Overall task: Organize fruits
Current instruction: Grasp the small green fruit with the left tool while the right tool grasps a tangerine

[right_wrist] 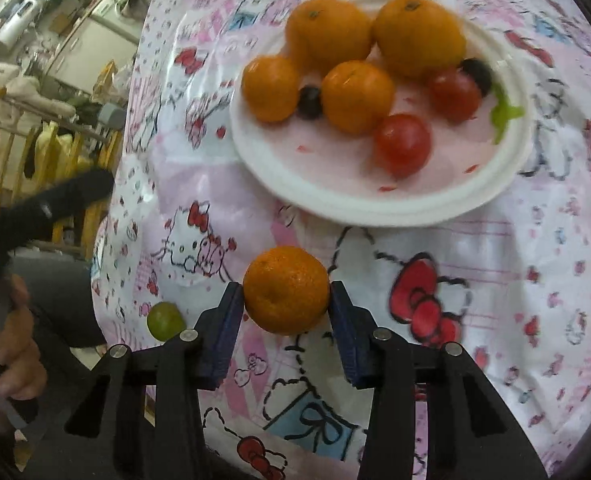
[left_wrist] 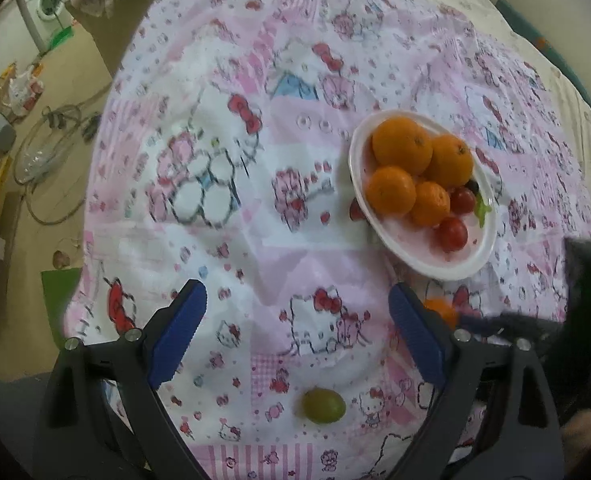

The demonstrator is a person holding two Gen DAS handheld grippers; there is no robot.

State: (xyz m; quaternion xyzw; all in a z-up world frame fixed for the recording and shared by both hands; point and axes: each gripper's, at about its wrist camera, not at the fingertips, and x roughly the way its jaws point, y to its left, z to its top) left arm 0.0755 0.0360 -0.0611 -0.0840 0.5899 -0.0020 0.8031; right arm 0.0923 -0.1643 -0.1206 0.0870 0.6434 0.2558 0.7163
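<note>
In the left wrist view, the left gripper (left_wrist: 297, 312) is seen at the bottom of the frame with its blue fingers spread wide apart and nothing held between them. A green grape (left_wrist: 323, 405) lies on the pink patterned cloth (left_wrist: 223, 208) at lower centre, between the two finger arms. A white plate (left_wrist: 435, 256) is placed right of centre; four oranges (left_wrist: 401, 145), two red tomatoes (left_wrist: 452, 233), a dark grape and a green scrap are carried on it. Just beyond the right blue finger, part of a small orange (left_wrist: 441, 310) is glimpsed, with the right gripper's dark body at the right edge. A washing machine (left_wrist: 45, 4) is seen at upper left.

In the right wrist view, the right gripper (right_wrist: 286, 294) is closed on the small orange (right_wrist: 285, 290) at lower centre, both blue pads being pressed against its sides. The fruit is held in front of the plate's (right_wrist: 375, 204) near rim, not over it. The oranges (right_wrist: 357, 96), tomatoes (right_wrist: 402, 144) and two dark grapes (right_wrist: 309, 101) are seen on the plate in the upper half. The green grape (right_wrist: 165, 320) is found on the cloth (right_wrist: 515, 280) at lower left, just beside the left finger arm. The left gripper's black body and a hand (right_wrist: 13, 344) are seen at the left edge.
</note>
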